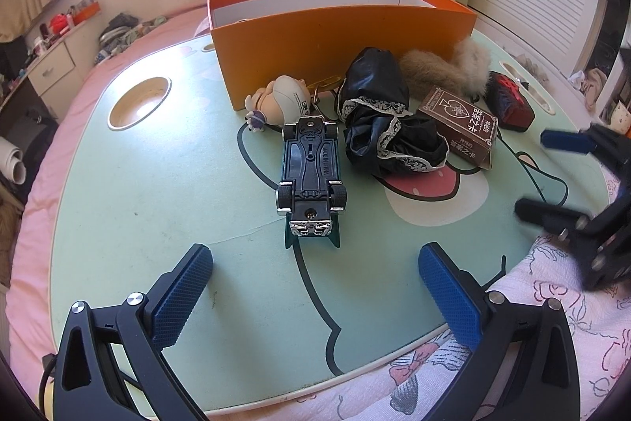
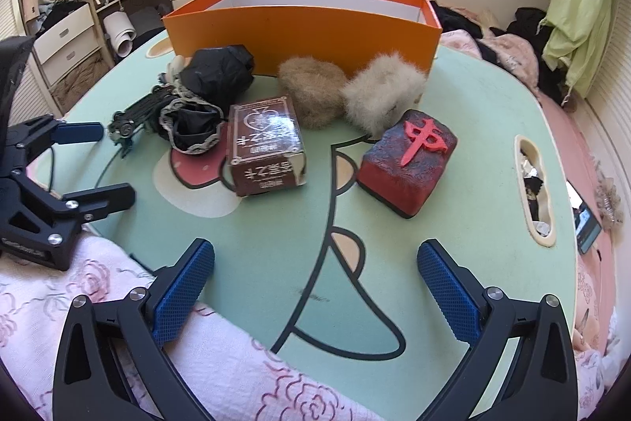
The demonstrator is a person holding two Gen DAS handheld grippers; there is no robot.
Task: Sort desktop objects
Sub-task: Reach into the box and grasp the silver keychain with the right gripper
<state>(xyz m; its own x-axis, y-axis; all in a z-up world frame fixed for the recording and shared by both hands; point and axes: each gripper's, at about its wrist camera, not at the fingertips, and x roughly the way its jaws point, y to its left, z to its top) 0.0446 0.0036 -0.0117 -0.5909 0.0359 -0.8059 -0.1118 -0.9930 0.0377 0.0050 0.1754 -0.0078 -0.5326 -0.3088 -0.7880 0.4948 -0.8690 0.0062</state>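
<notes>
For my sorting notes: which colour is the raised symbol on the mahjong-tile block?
Red, on the block's dark mottled top; clearest in the right wrist view.

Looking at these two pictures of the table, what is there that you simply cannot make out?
- Floor of the orange box: both views, hidden by its own front wall.
- Top of the toy car: left view, it lies upside down; right view, mostly hidden behind the black lace-trimmed cloth.
- Small figurine: left view, partly behind the car; barely visible in the right view.
- Contents of the table slot: right view, too small.
</notes>
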